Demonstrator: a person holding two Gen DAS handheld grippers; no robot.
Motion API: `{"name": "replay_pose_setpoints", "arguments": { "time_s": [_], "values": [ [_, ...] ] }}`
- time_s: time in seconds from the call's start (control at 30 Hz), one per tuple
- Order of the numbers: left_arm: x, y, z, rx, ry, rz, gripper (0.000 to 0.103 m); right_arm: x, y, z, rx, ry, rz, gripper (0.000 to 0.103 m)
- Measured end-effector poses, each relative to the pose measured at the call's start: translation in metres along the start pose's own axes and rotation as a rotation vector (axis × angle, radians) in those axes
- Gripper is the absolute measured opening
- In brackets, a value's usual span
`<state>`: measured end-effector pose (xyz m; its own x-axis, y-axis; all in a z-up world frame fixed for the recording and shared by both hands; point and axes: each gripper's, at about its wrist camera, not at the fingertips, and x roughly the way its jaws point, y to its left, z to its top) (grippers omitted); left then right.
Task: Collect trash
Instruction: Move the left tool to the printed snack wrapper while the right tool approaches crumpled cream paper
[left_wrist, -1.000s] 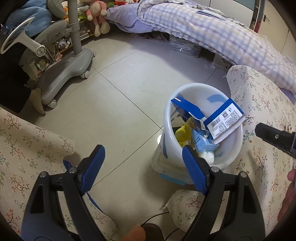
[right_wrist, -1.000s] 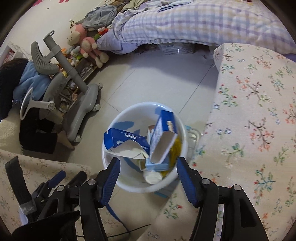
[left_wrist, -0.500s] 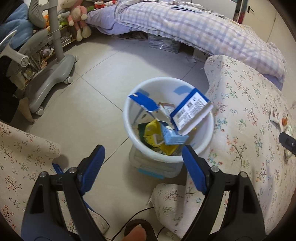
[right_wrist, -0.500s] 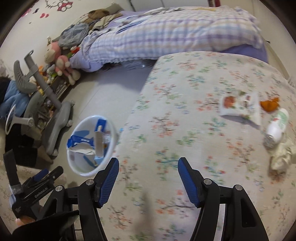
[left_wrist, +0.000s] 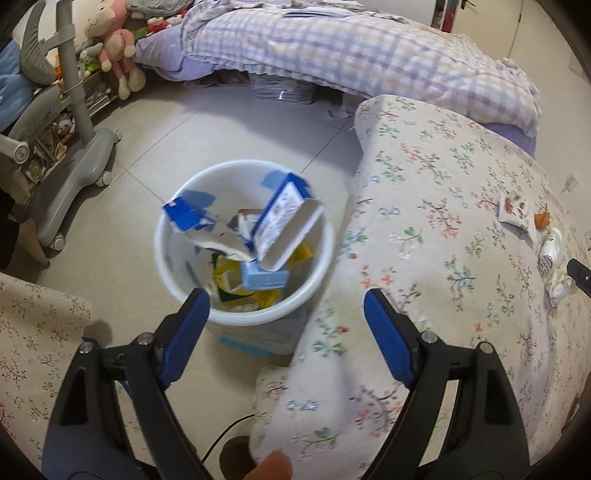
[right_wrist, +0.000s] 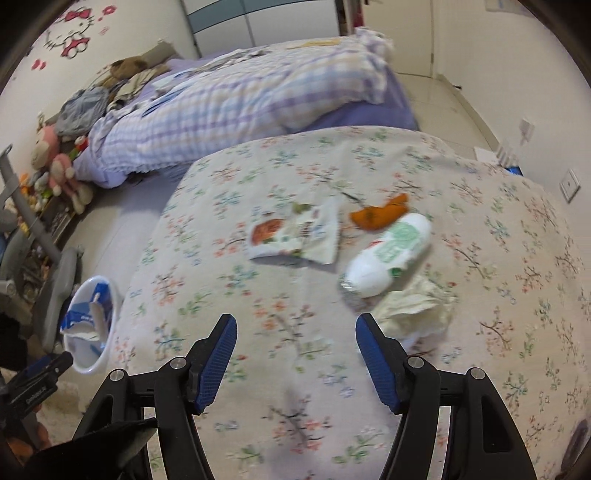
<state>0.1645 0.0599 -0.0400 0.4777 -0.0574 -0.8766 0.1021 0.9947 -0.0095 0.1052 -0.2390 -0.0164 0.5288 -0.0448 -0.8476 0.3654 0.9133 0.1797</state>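
While its blue fingers (right_wrist: 218, 360) stand spread with nothing between them, the right gripper (right_wrist: 295, 354) hangs above a counter covered in a floral cloth (right_wrist: 480, 236), pointing down at a loose cluster of trash. A printed snack wrapper (right_wrist: 295, 236) lies flat near the middle of the cloth; an orange peel (right_wrist: 380, 214) sits just beside its right edge. A white bottle with a green label (right_wrist: 391, 254) lies on its side below the peel, its foil-capped end toward the gripper, and a crumpled pale tissue (right_wrist: 417, 310) rests against it, just beyond the right finger. None of these is touched.

The left gripper (left_wrist: 286, 325) is over the counter's edge, its fingers (left_wrist: 186, 332) likewise spread wide and empty, framing a white bin (left_wrist: 166, 266) that stands on the tiled floor (left_wrist: 184, 129) close against the draped counter. The bin already holds torn blue-and-white cartons (left_wrist: 284, 221), a pale blue box (left_wrist: 264, 277) and yellow wrappers (left_wrist: 225, 269), the cartons jutting above the rim. A fingertip of the person (left_wrist: 273, 463) shows at the bottom of the left view.

Behind, a bed with a checked quilt (left_wrist: 369, 55), a grey chair base (left_wrist: 74, 158) and soft toys (left_wrist: 118, 48) fill the room.
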Motion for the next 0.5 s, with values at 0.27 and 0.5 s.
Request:
{"name": "replay_pose_setpoints", "arguments": {
  "time_s": [0.27,0.5],
  "values": [
    [0.008,-0.068,0.011,0.078,-0.01,-0.056,0.085,0.014,-0.055,0.007,0.073,0.027,-0.047,0.068],
    [0.02,-0.131,0.022,0.12,-0.007,-0.12,0.085,0.029,-0.086,0.007,0.107,0.063,-0.038,0.068]
  ]
}}
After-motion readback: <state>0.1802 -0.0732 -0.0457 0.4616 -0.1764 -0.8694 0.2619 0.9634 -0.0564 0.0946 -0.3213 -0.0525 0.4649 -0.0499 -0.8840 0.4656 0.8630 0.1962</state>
